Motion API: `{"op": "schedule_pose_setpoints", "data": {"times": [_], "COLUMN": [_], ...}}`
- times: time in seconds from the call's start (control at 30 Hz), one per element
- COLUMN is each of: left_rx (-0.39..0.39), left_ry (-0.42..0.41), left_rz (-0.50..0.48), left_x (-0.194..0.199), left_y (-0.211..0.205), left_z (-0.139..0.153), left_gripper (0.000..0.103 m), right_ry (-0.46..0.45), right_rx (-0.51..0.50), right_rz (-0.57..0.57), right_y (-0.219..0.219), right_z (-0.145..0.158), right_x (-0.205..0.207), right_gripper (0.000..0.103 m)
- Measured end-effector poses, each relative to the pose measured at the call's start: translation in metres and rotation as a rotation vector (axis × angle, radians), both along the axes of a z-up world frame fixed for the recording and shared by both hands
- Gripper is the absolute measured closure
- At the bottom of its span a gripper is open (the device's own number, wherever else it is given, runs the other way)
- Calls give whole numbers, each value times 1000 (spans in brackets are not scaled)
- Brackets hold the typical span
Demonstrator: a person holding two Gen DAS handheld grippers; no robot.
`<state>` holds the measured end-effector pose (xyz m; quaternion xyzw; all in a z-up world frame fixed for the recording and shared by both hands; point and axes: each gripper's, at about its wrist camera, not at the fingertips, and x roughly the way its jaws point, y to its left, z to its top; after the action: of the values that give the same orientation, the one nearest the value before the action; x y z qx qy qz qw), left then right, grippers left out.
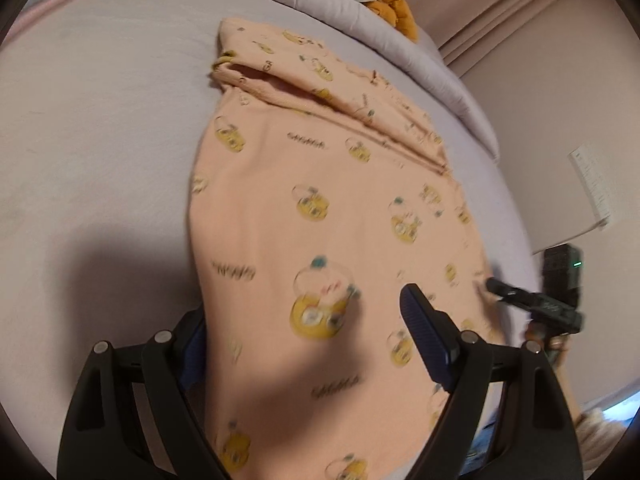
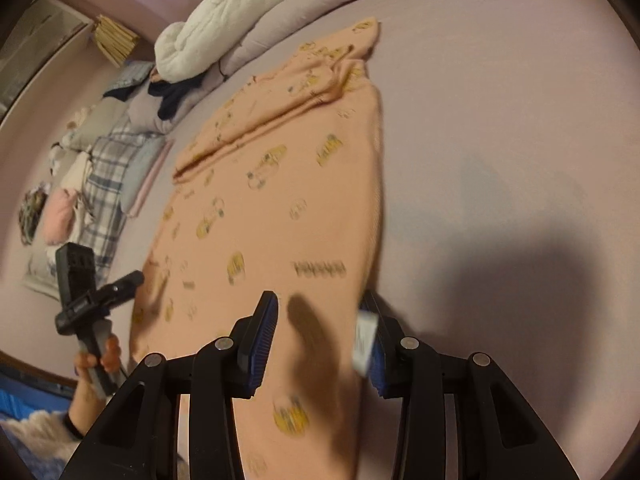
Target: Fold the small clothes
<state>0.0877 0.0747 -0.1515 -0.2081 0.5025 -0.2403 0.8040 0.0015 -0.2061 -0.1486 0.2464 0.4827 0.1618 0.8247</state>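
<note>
A peach cotton garment printed with yellow cartoon figures (image 1: 320, 208) is spread on the lilac bedsheet (image 1: 100, 140). It is straddled by the wide-open left gripper (image 1: 304, 320). The right gripper (image 2: 320, 328) is seen parted over its edge, nothing pinched.

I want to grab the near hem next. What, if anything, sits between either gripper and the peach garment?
Nothing visible. The left gripper and right gripper both hang open directly over the near end of the peach garment, which lies on the bed sheet. No other item lies on that part of the cloth.
</note>
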Motion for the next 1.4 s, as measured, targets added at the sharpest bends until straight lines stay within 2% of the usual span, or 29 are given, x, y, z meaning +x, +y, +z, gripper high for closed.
{"op": "schedule_pose_setpoints", "data": {"times": [0.1, 0.17, 0.27, 0.6, 0.7, 0.77, 0.8, 0.87, 0.97, 1.07, 1.2, 1.4], "left_rx": [-74, -94, -100, -74, -35, -35, -38, -35, -46, -93, -174, -293], "left_ry": [17, 25, 33, 38, 36, 51, 63, 72, 89, 81, 36, 24], "left_rz": [29, 31, 10, -41, -23, -6, 4, 13, 20, 12, -6, 4], "left_x": [3, -3, -16, -70, -71, -67, -65, -64, -64, -64, -65, -56], "left_y": [9, 15, 19, 14, 12, 14, 16, 17, 21, 22, 19, 19], "left_z": [-2, -3, -5, -3, -5, -7, -9, -10, -9, -4, 9, 21], "left_gripper": [24, 38, 45, 49, 63, 81, 85, 96, 97, 99, 99, 100], "right_ry": [-16, -22, -17, 33, 36, 38, 36, 31, 18, -3, -67, -171], "right_rx": [47, 87, 157, 239, 238, 233, 228, 170, 156, 164, 221, 305], "right_rz": [0, 0, 13, 73, 72, 62, 58, 58, 49, 41, 47, 64], "right_y": [6, 8, 3, 10, 14, 17, 17, 22, 22, 22, 23, 25], "right_z": [-5, -7, -11, -15, -15, -15, -15, -13, -11, -9, 2, 24], "right_x": [8, 7, -4, -56, -60, -56, -55, -53, -55, -57, -57, -54], "right_gripper": [63, 63, 63, 67, 67, 67, 70, 83, 90, 96, 98, 98]}}
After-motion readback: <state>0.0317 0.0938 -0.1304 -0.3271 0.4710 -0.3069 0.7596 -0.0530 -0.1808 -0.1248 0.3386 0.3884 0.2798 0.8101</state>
